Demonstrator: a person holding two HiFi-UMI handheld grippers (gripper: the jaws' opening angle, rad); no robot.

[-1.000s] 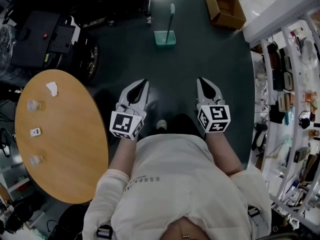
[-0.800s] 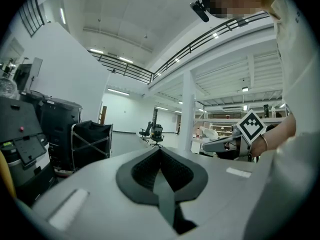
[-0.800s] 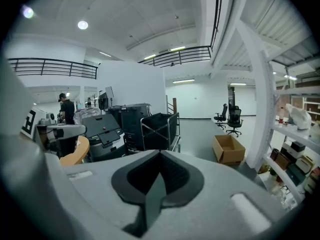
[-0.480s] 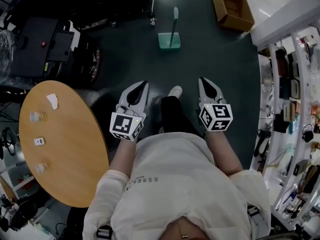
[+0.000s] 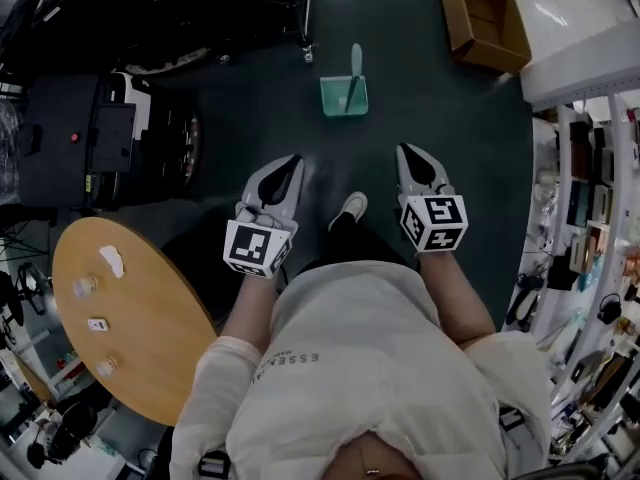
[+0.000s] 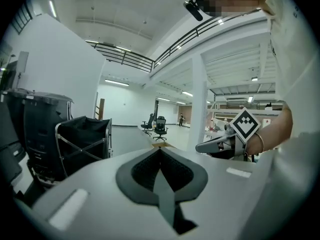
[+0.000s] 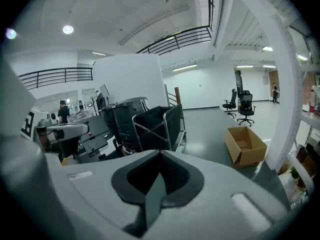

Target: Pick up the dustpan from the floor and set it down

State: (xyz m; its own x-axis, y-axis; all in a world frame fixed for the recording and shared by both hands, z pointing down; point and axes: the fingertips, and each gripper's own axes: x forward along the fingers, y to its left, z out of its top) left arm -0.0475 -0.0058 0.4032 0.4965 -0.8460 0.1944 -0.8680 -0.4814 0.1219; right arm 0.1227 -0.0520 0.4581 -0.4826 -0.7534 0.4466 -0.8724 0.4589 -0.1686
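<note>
1. Fingers of your left gripper [image 5: 289, 165] are clenched together, with nothing between them.
2. Your right gripper [image 5: 405, 154] is likewise pressed closed and empty.
3. The translucent green plastic dustpan [image 5: 344, 96], handle upright, stands on the dark floor [image 5: 430, 98] ahead of both sets of fingers, well apart from them and roughly between their lines.
4. An open brown cardboard box [image 5: 487, 20] lies farther ahead, right of the right fingers.

Dim head view, bright ceiling-lit tool views; edges warp, corners perhaps vignetted.
</note>
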